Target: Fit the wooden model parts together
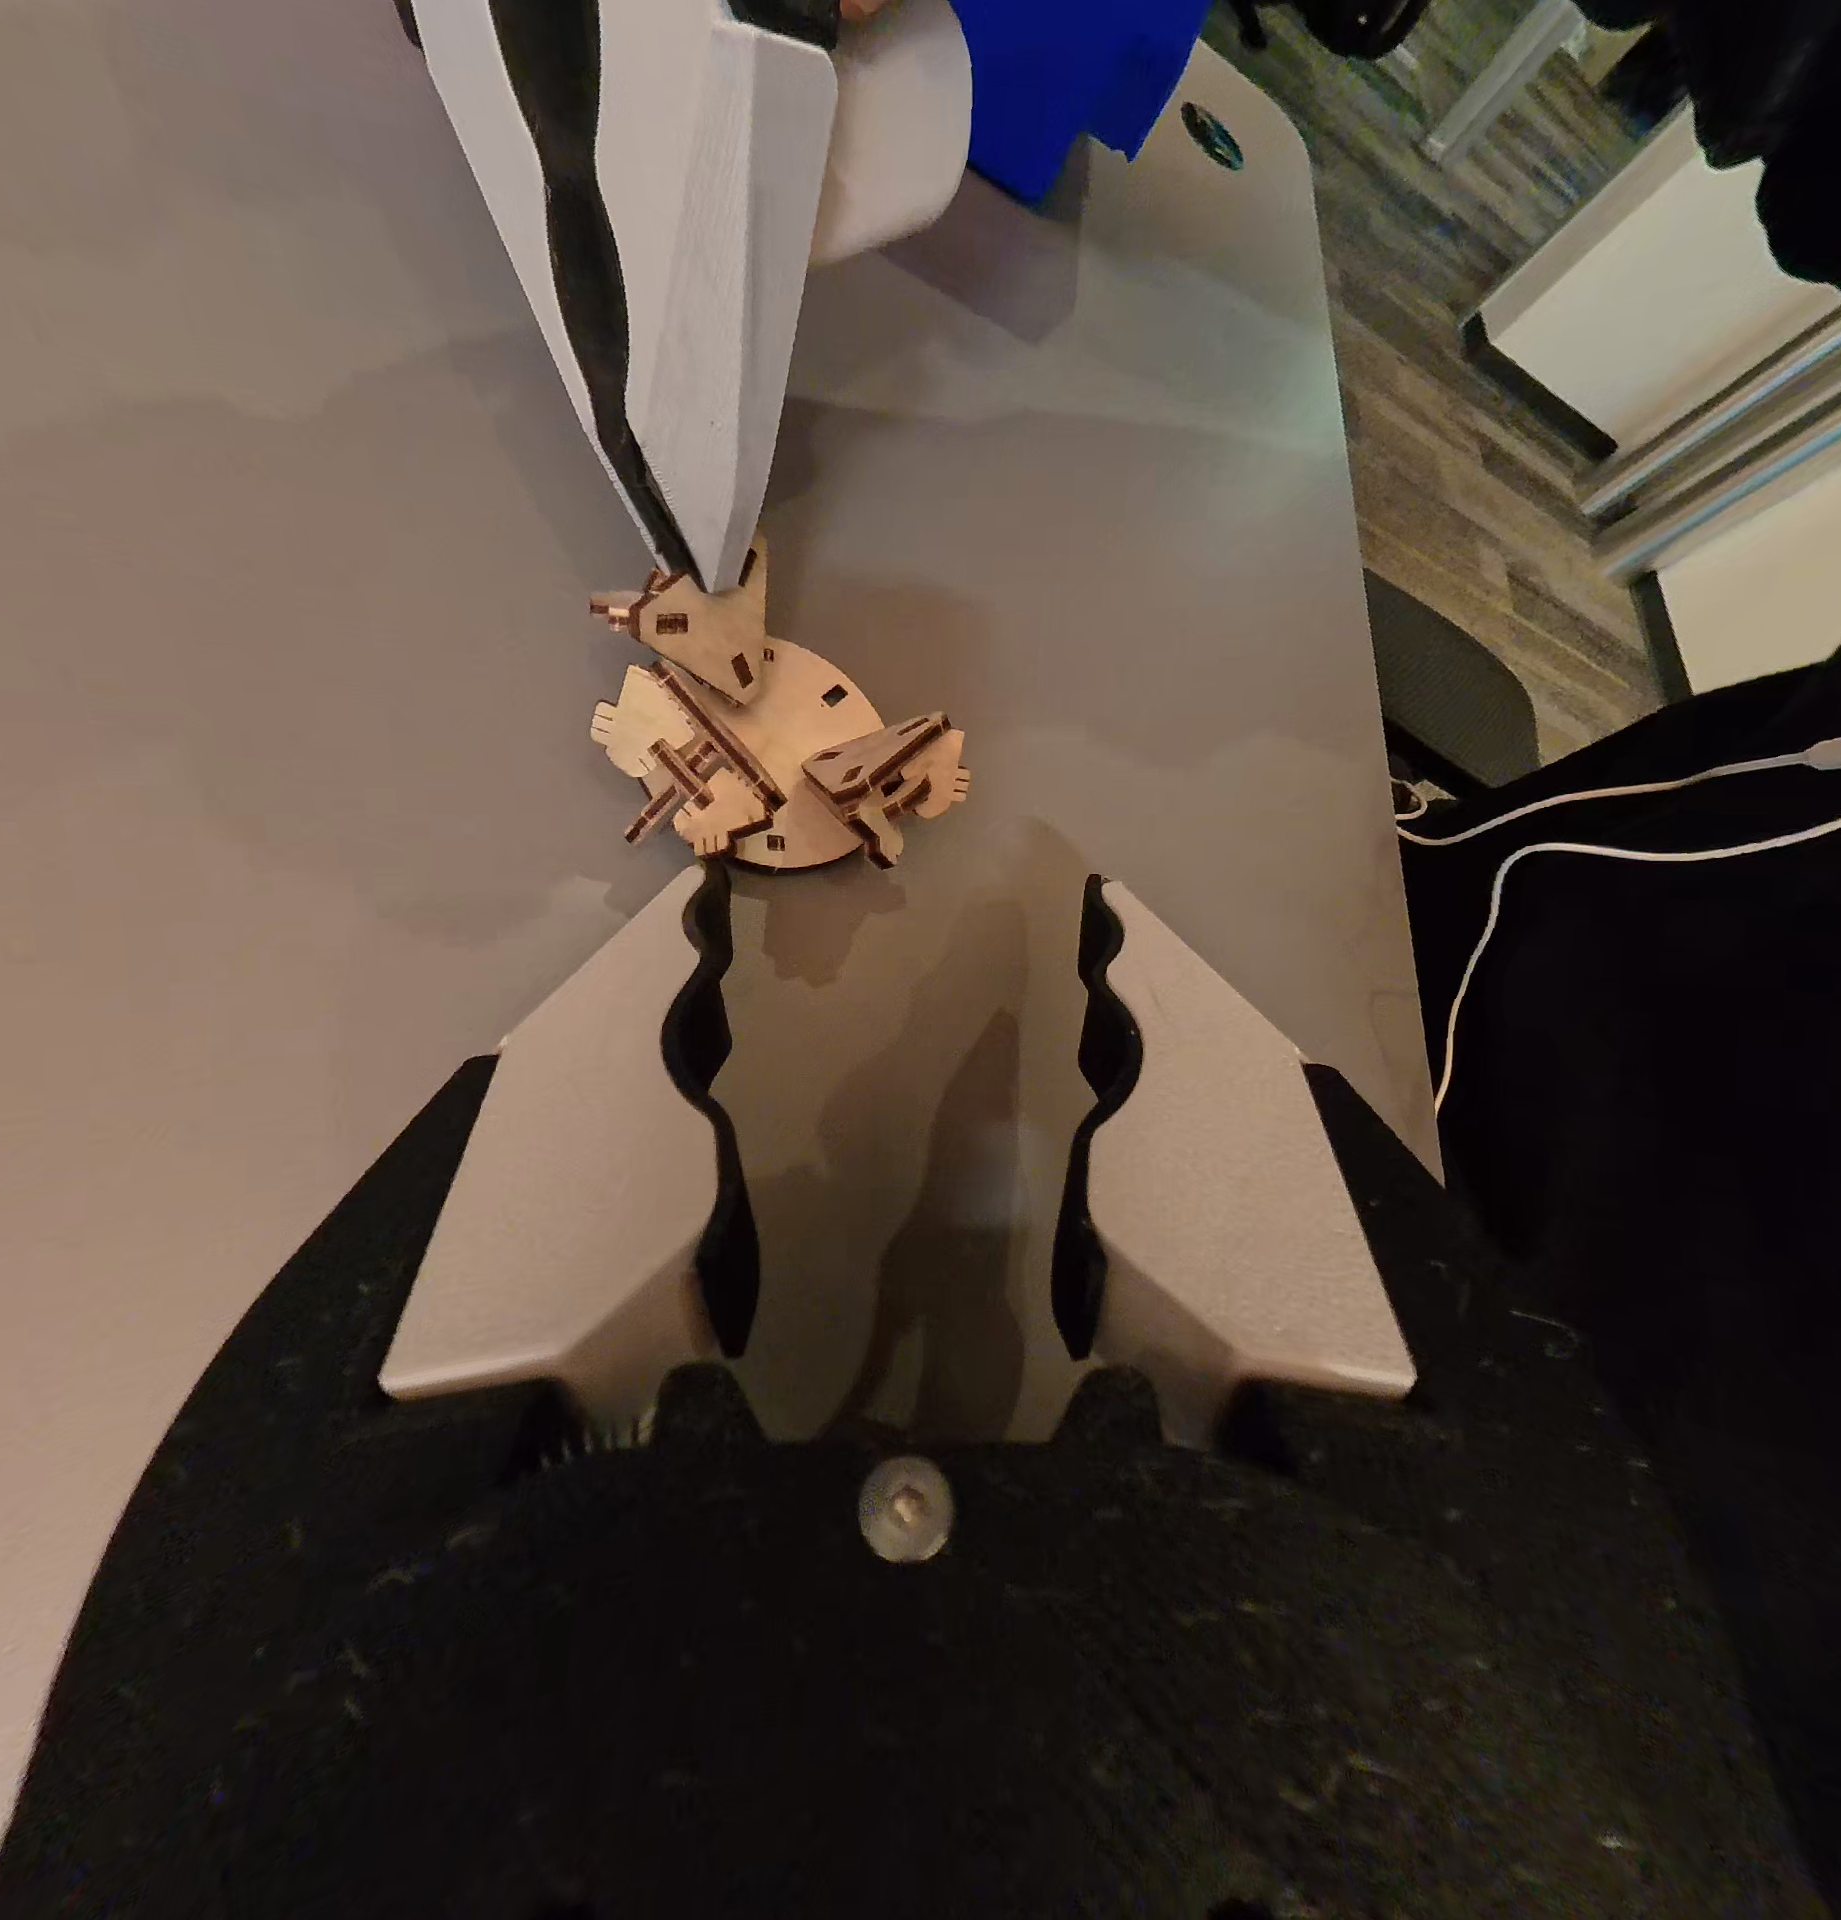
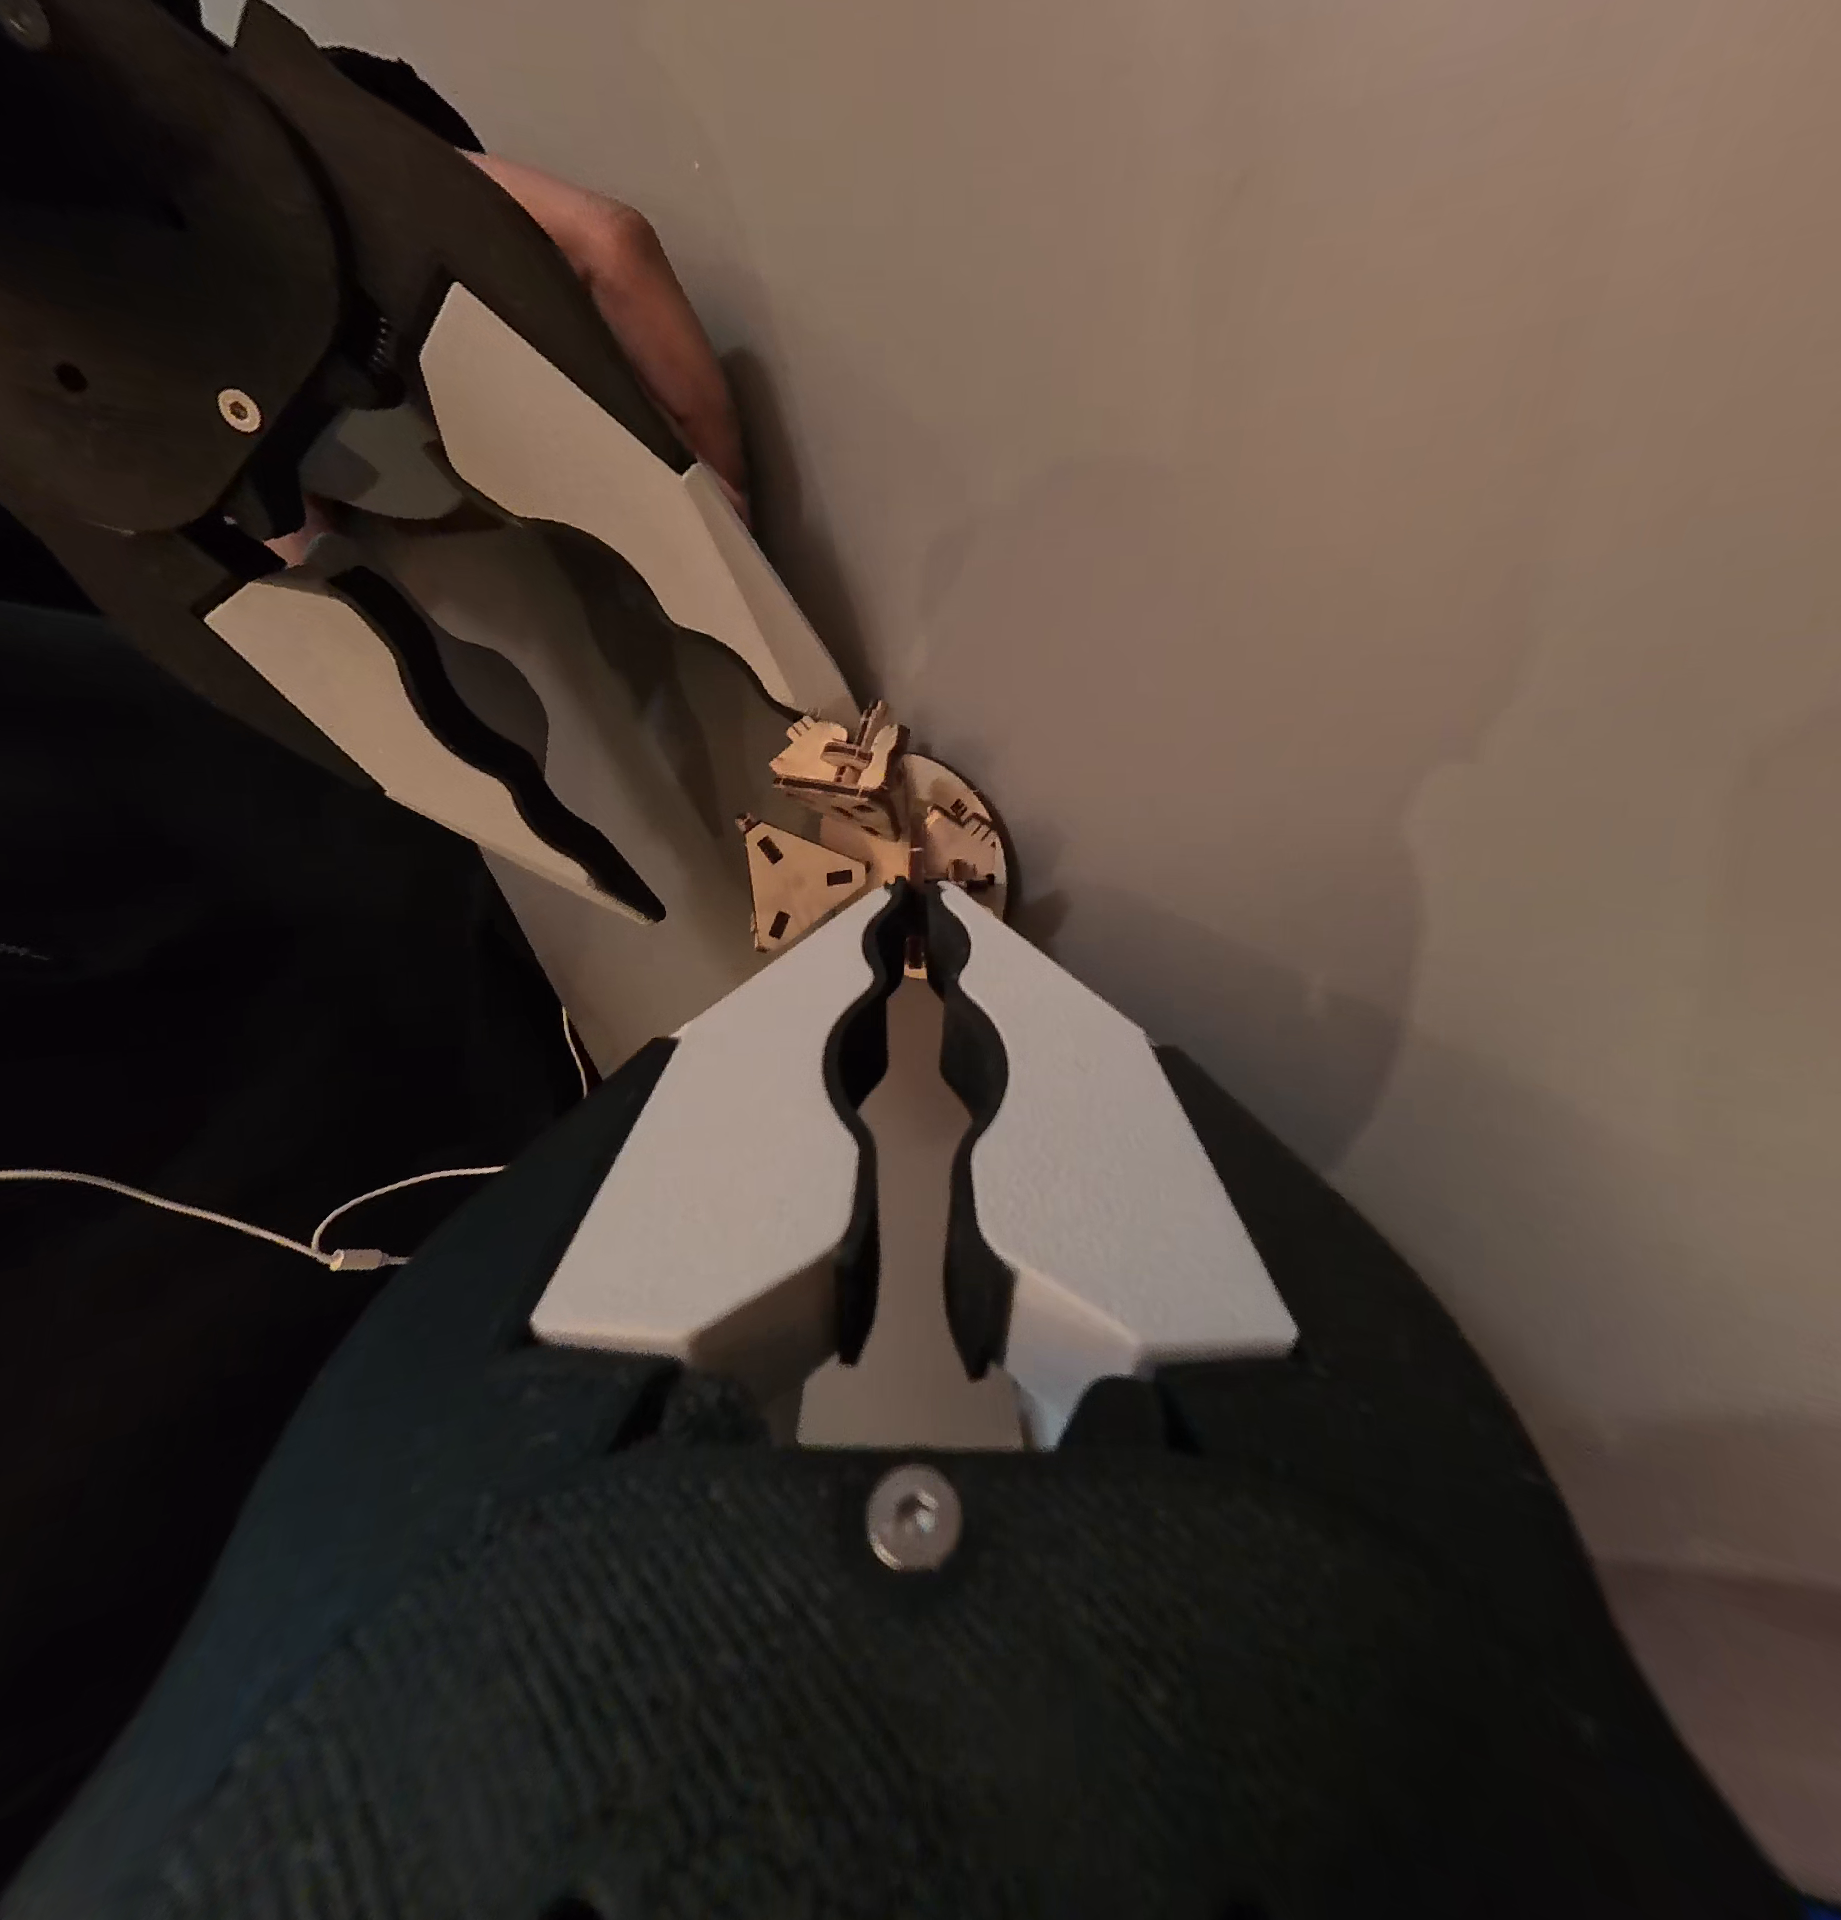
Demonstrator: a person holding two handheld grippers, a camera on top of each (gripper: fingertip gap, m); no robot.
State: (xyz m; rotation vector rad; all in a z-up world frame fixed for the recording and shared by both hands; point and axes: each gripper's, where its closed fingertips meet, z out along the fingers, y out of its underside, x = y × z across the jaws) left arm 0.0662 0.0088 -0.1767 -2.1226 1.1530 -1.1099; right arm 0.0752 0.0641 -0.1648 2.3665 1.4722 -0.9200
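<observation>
A wooden puzzle model [image 1: 781,758] of slotted plywood pieces stands on a round wooden disc [image 1: 843,717] on the grey table [image 1: 272,520]. My right gripper [image 1: 703,571] reaches in from the top and is shut on the corner of a triangular slotted wooden plate [image 1: 708,634], held tilted over the disc's far side. In the right wrist view the right gripper [image 2: 921,888] pinches that plate [image 2: 791,883] at its corner. My left gripper [image 1: 900,888] is open and empty, with its left fingertip [image 1: 703,894] at the disc's near edge. It also shows in the right wrist view [image 2: 718,810].
The table's edge [image 1: 1383,727] runs down the right side. Beyond it are a white cable [image 1: 1518,862] over dark clothing and a wood-pattern floor [image 1: 1435,312]. A blue object [image 1: 1061,94] sits at the table's far end. A hand [image 2: 667,343] holds the left gripper. My right fingertips sit around 6 cm from my left ones.
</observation>
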